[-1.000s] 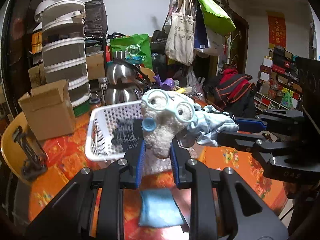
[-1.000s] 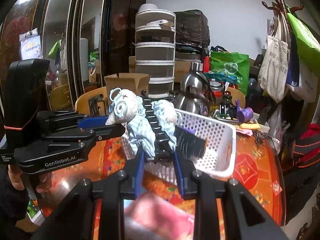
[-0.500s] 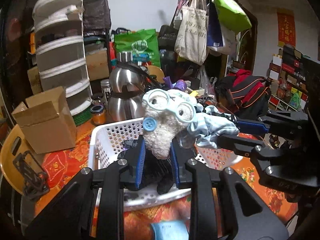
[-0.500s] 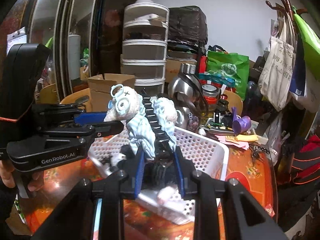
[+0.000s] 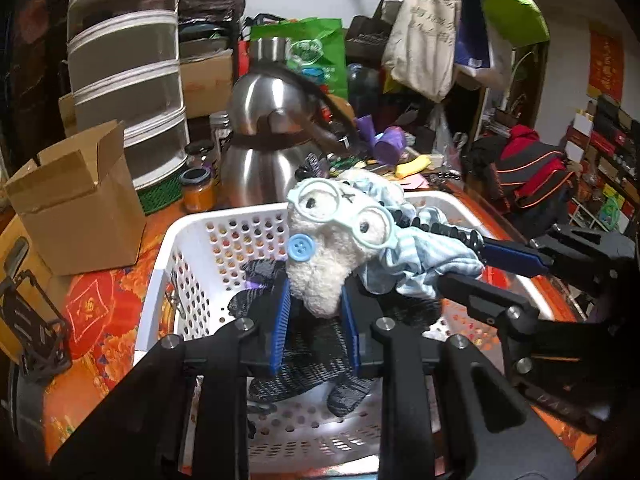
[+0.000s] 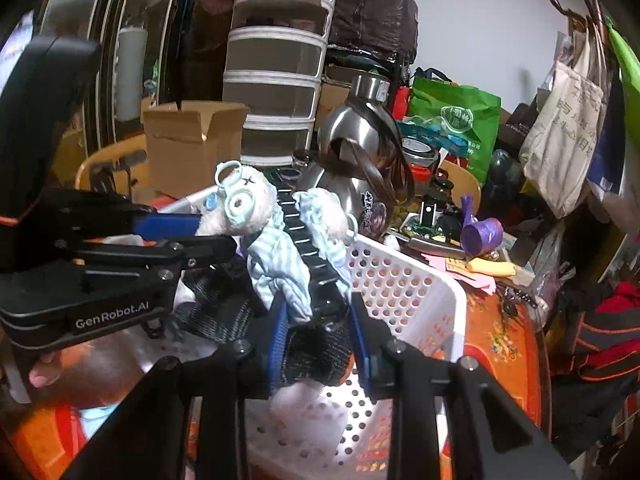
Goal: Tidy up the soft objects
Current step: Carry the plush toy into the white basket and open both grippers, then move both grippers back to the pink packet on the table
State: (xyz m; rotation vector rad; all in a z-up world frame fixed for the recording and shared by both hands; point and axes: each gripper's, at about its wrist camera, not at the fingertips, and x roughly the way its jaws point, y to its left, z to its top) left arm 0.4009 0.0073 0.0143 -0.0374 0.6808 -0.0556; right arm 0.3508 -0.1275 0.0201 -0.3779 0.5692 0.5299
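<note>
Fuzzy cream plush toy pinched in left claw and opening right claw, over perforated white basket.

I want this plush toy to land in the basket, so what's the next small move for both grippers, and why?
Probably lower a little more, then let go: the plush toy hangs over the white basket, above the dark cloth, pinched by the left gripper and right gripper.

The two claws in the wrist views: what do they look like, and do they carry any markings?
Both are matte black, angular frames with silver screw heads and flat fingers lined with ribbed blue pads. The left claw, seen from the right wrist view, has a bulky black handle with a thin orange line and white "GenRobot.AI" lettering. The right claw shows faint embossed letters that I cannot read.
</note>
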